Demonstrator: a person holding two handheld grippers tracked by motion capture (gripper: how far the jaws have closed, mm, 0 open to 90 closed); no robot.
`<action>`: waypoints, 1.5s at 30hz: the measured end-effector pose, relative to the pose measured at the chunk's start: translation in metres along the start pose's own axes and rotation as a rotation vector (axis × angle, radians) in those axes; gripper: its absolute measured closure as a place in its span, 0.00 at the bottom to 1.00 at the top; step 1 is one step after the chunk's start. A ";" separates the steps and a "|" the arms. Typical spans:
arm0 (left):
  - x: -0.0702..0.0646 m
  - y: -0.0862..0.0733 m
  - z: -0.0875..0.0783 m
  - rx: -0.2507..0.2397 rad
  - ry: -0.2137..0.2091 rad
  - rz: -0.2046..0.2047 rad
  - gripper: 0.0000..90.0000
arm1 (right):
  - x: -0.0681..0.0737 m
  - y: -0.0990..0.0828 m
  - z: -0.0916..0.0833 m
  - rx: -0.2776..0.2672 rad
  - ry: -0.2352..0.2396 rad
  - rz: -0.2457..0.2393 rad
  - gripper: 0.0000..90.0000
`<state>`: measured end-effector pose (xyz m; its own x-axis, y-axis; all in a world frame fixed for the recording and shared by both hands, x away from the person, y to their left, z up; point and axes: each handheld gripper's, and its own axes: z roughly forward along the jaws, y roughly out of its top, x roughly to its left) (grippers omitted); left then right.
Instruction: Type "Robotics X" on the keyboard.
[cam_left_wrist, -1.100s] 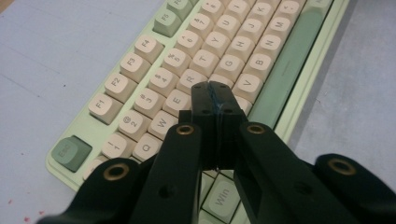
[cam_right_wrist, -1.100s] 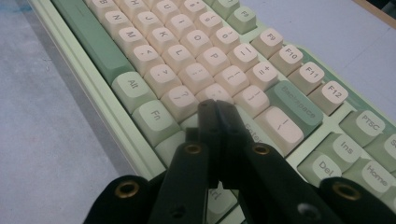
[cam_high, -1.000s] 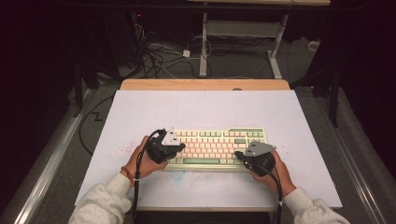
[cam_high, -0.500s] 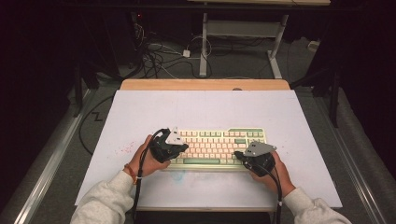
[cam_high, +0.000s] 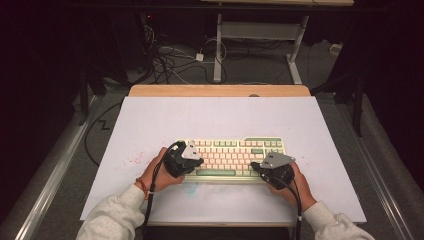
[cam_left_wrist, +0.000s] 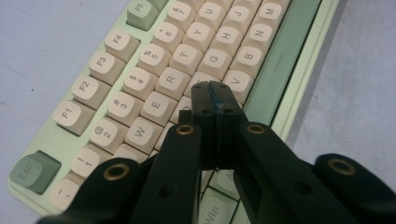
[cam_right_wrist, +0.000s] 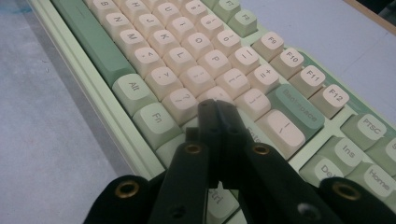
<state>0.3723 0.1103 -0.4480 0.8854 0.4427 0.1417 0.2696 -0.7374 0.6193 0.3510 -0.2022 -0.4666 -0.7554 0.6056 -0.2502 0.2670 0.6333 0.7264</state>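
A wide, pale grey-white table top (cam_high: 150, 125) carries a cream and sage-green mechanical keyboard (cam_high: 232, 150), lying near the person's edge with its long axis running left to right across the table. Both hands rest at its ends, so each gripper is nearest to its own half of the keys.

The left gripper (cam_high: 192, 161), black with a grey three-cornered plate on top, sits over the keyboard's left end, angled inward toward the middle. In the left gripper view its jaws are pressed fully together with nothing between them, the joined tip poised just above the cream keys beside the V key (cam_left_wrist: 238, 87), the green space bar (cam_left_wrist: 280, 60) running alongside.

The right gripper (cam_high: 260, 167) mirrors it at the right end. In the right gripper view its jaws are likewise closed tight and empty, the tip low over the keys just near the question-mark key (cam_right_wrist: 181, 101), the green Backspace key (cam_right_wrist: 295, 108) beyond.
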 end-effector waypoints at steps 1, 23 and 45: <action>0.000 0.000 0.000 0.001 0.001 0.000 0.98 | 0.000 0.000 0.000 0.001 0.002 -0.001 1.00; -0.015 0.005 -0.001 -0.013 -0.013 0.047 0.98 | 0.000 -0.001 -0.001 -0.001 0.000 -0.003 1.00; -0.006 0.001 -0.003 -0.017 -0.011 0.024 0.98 | 0.000 -0.001 -0.001 -0.001 0.002 -0.004 1.00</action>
<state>0.3659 0.1079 -0.4460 0.8957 0.4191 0.1485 0.2416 -0.7391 0.6288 0.3504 -0.2031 -0.4667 -0.7575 0.6022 -0.2521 0.2633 0.6351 0.7261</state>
